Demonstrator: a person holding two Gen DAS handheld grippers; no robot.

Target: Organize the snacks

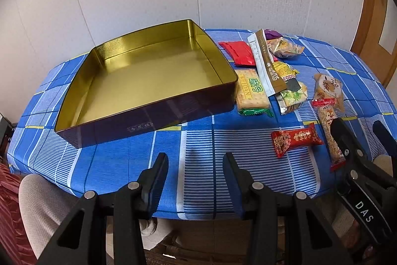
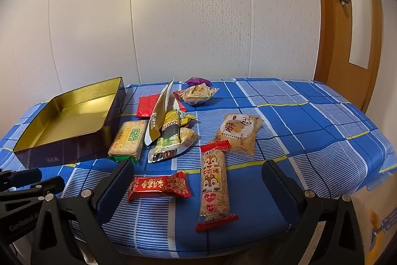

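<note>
An open gold-lined tin (image 1: 148, 76) (image 2: 74, 116) with dark outer walls sits on the left of the table, nothing inside it. Snacks lie to its right: a cracker pack (image 1: 251, 91) (image 2: 129, 138), a red packet (image 1: 239, 52) (image 2: 148, 106), a long sesame bar with a squirrel print (image 1: 330, 131) (image 2: 214, 185), a red candy (image 1: 295, 138) (image 2: 158, 186), and a tan pastry pack (image 2: 239, 134). My left gripper (image 1: 196, 163) hangs open over the table's near edge, holding nothing. Open too, my right gripper (image 2: 198, 173) straddles the red candy and the bar from above.
A blue checked cloth (image 2: 310, 131) covers the table, which stands against a white wall. A wooden door (image 2: 347, 24) is at the right. A heap of mixed wrappers (image 2: 171, 131) lies between the tin and the pastry pack. A chair back (image 1: 10, 210) shows lower left.
</note>
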